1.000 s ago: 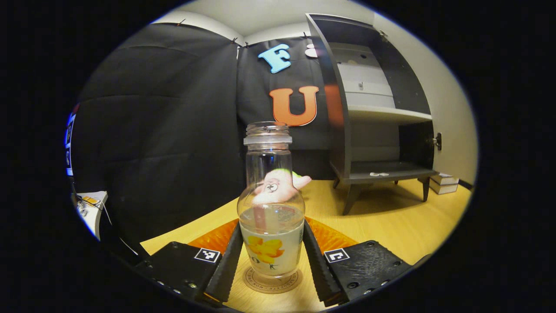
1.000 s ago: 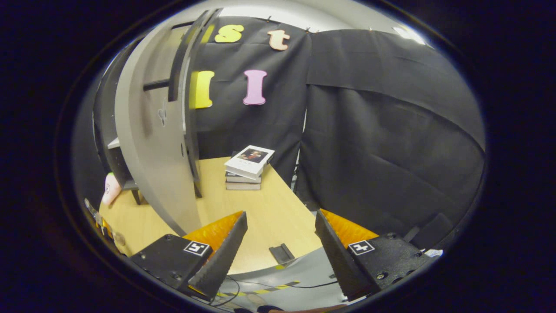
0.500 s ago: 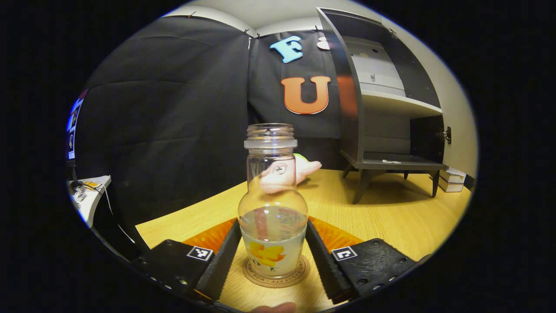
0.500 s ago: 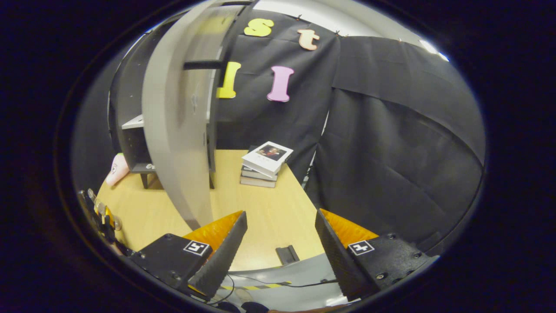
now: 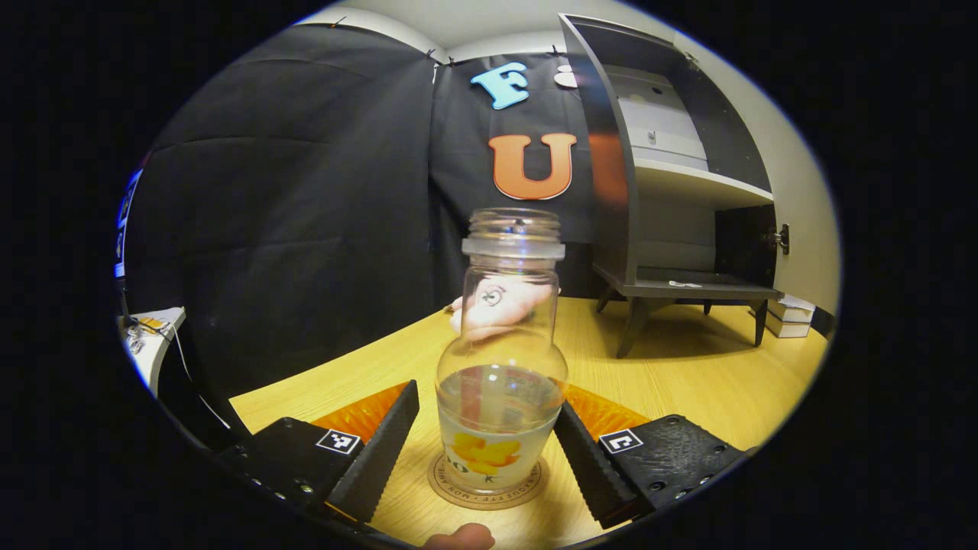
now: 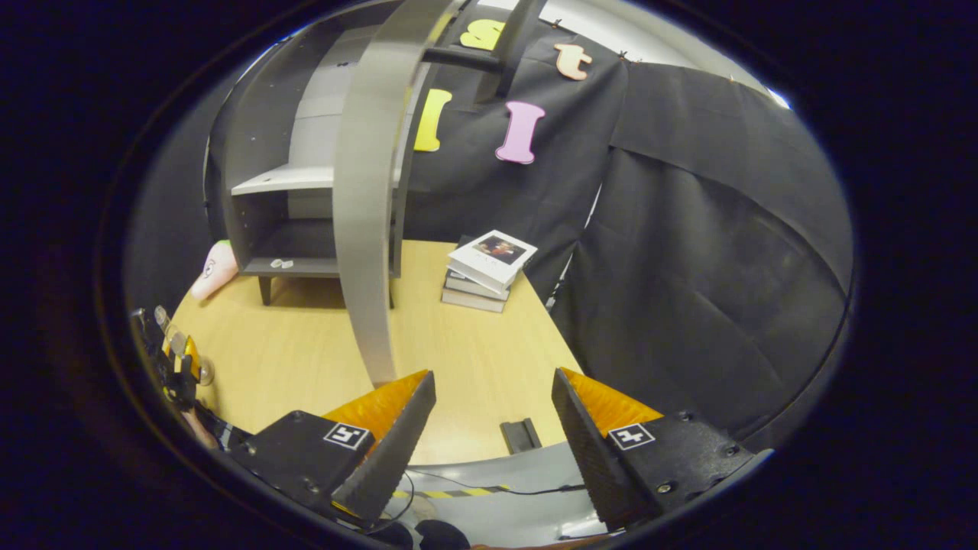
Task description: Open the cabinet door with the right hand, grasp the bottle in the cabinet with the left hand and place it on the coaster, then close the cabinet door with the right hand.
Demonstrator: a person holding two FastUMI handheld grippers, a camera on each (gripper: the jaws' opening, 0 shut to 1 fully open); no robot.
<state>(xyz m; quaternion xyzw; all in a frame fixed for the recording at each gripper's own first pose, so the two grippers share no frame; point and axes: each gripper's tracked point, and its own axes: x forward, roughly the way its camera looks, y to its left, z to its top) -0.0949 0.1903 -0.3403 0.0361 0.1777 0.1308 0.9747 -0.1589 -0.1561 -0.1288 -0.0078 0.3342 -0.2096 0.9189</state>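
On the wooden table [image 5: 688,382], bottle [image 5: 500,382] upright on coaster [image 5: 487,489], both grippers' fingers [image 5: 378,451] apart, ungripping.

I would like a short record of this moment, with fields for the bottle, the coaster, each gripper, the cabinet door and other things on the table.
bottle: bottle upright on the coaster, no cap, partly filled
coaster: coaster flat on the table
left gripper: left gripper open, one finger on each side of the bottle
right gripper: right gripper open, holding nothing
cabinet door: cabinet door open
others: pink toy beside the cabinet; stack of books
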